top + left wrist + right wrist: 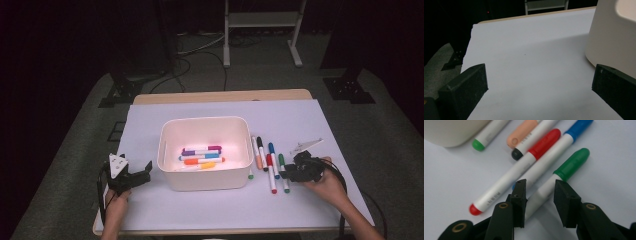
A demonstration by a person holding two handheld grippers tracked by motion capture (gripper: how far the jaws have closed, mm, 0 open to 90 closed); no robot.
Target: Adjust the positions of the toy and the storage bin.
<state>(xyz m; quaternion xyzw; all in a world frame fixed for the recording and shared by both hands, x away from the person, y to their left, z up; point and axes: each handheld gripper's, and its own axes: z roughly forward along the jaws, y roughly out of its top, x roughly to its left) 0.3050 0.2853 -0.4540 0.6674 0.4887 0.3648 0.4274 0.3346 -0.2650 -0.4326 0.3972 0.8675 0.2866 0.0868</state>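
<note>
Dark floor and stands surround a wooden table [220, 95] covered with a pale lavender sheet [280, 120]. At its middle sits a cream bin [204, 177] with several markers inside, purple, blue and orange among them. To the right of the bin a row of markers lies on the sheet: an orange one, a black one, a blue marker [564, 141], a red marker [524, 163] and, farthest right, the green marker [571, 165]. A short green-ended marker [250, 174] lies just beside the bin's right wall.

The right gripper [539, 195] is down over the green marker, one jaw on each side of its white barrel, the green cap pointing away beyond the tips. The jaws stand apart with the barrel between them, and I cannot tell whether the pads touch it. The left gripper [131, 176] rests near the bin's left wall, its jaws spread wide over bare sheet with nothing between them.
</note>
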